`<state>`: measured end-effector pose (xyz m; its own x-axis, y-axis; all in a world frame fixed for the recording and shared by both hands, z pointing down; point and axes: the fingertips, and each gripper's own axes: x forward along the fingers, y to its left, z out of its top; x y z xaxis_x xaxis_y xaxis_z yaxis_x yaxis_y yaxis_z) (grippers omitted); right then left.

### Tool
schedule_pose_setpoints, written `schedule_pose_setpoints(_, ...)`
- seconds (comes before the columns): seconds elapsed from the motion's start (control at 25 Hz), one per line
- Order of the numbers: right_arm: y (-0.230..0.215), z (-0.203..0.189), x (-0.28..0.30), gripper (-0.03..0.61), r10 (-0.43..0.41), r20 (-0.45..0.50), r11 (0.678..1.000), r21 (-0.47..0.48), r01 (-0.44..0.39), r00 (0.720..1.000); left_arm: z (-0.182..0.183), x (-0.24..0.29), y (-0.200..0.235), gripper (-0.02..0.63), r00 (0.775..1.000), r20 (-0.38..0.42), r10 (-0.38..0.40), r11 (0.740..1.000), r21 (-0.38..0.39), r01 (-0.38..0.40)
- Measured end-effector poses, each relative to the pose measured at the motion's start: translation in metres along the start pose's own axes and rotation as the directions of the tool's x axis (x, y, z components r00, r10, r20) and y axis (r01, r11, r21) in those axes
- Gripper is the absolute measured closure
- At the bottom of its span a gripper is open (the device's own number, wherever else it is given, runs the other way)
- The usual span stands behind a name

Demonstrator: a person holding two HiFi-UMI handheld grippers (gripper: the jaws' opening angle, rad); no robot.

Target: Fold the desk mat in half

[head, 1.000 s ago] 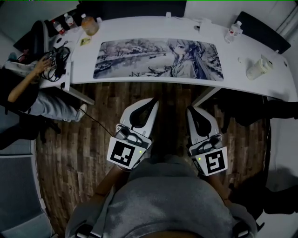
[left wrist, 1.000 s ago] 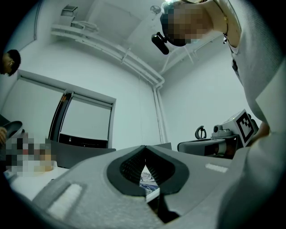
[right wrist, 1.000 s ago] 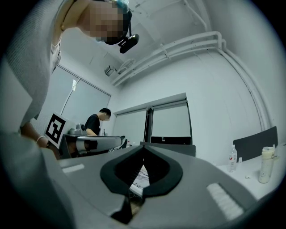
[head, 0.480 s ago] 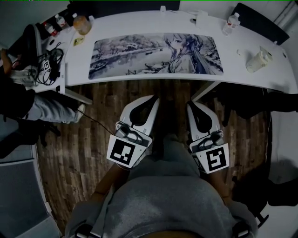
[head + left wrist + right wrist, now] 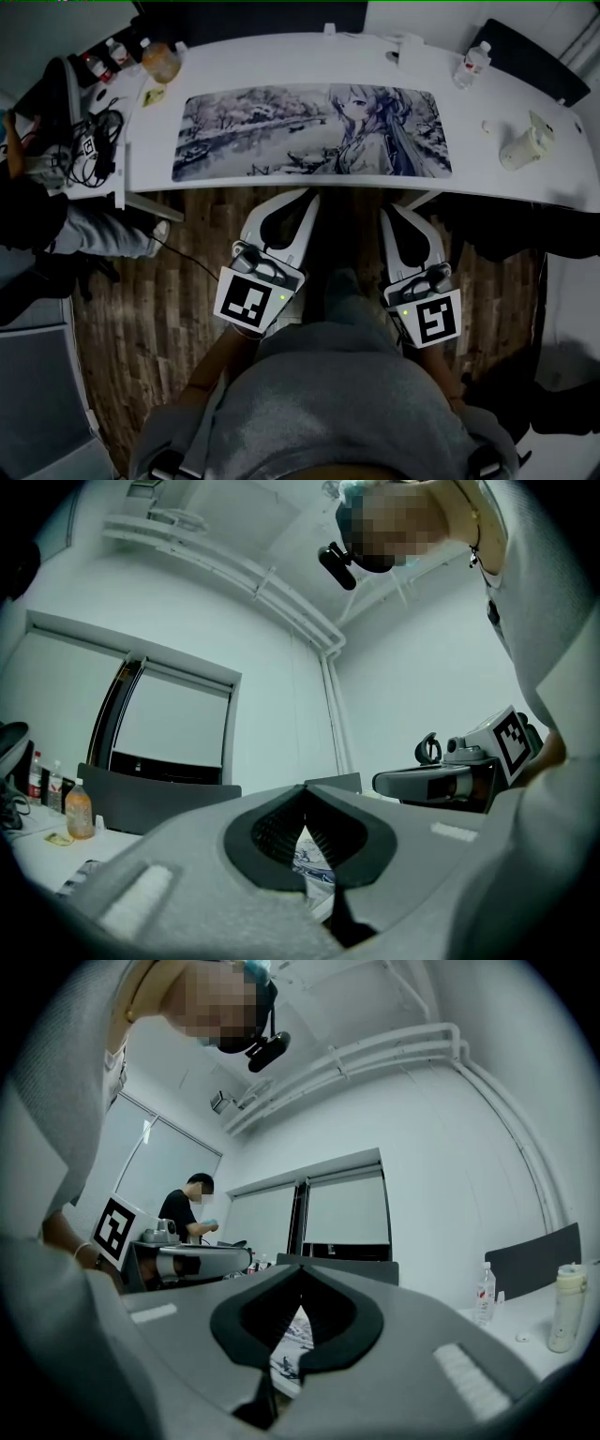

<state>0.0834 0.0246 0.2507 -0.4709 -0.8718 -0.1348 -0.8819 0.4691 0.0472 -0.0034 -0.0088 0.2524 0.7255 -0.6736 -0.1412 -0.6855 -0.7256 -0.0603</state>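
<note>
At the far left a seated person (image 5: 42,220) is seen beside a tangle of cables (image 5: 98,141), and a bottle of amber drink (image 5: 161,61) is stood on the left far corner of the white table (image 5: 525,183). The desk mat (image 5: 309,131), printed with a wintry scene and a drawn figure, is laid flat and unfolded along the middle of the table, close to its near edge. The left tongs (image 5: 308,195) are held over the wooden floor (image 5: 131,309), tips pointed at the table and brought up to its near edge below the mat; the pads are pressed together and nothing is gripped. The right tongs (image 5: 385,212) are held alongside, apart from the left pair, likewise aimed at the table edge, closed tight and empty. Further right, a clear water bottle (image 5: 474,62) is stood near the far edge, and a white lidded container (image 5: 521,145) is set towards the right end, well clear of the mat.
</note>
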Motion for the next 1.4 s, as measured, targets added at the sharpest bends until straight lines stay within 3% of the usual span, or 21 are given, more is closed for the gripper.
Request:
schedule_pose_setpoints(0.48, -0.121, -0.020, 0.077, 0.577, -0.004, -0.025, 1.000, -0.012, 0.004, 1.000, -0.027, 0.142, 0.046, 0.614, 1.000, -0.010, -0.021, 1.000, -0.010, 0.021)
schedule_pose_setpoints(0.88, -0.189, -0.032, 0.111, 0.577, -0.024, -0.028, 1.000, -0.013, 0.024, 0.999, -0.047, 0.221, 0.065, 0.614, 0.999, -0.032, -0.036, 0.999, 0.004, 0.037)
schedule_pose_setpoints(1.2, -0.220, -0.046, 0.109, 0.577, -0.147, -0.065, 0.989, -0.018, 0.146, 0.987, -0.061, 0.266, 0.063, 0.614, 0.984, -0.062, -0.166, 0.986, 0.004, 0.166)
schedule_pose_setpoints(1.4, -0.237, -0.054, 0.101, 0.577, -0.271, -0.094, 0.962, -0.025, 0.270, 0.958, -0.072, 0.294, 0.057, 0.615, 0.954, -0.076, -0.289, 0.957, -0.001, 0.289)
